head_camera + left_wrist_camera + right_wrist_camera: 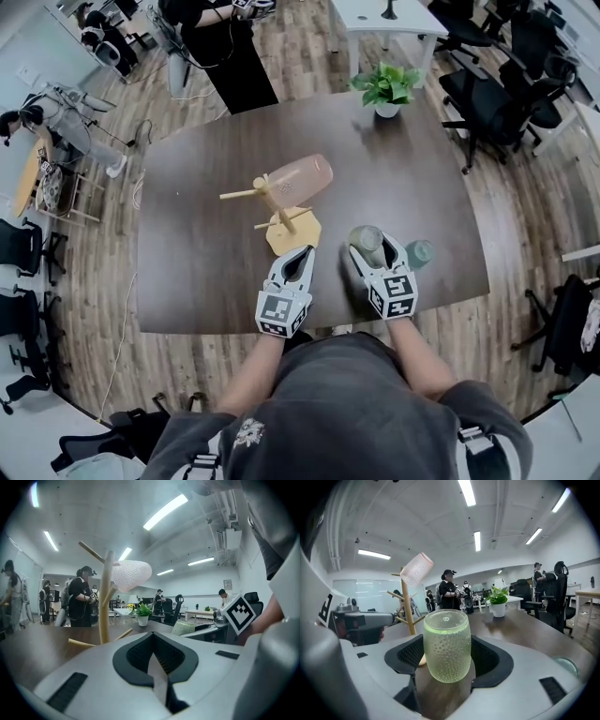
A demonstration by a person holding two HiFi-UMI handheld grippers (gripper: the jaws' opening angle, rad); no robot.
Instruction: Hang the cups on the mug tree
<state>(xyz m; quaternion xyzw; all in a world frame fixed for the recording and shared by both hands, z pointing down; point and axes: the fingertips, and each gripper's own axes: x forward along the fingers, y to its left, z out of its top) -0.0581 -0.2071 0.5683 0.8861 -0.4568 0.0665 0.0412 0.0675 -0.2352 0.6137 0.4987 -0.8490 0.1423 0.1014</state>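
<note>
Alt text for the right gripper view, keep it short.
A dimpled green cup stands on the dark table, gripped at its sides by the right gripper. Behind it, a wooden mug tree carries a pink cup.

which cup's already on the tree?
The pink cup, hung on a mug tree peg. The green cup is between the right gripper's jaws, the teal cup on the table.

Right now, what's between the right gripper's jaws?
A green dimpled glass cup stands between the right gripper's jaws, pads against its sides; the right gripper view shows it.
</note>
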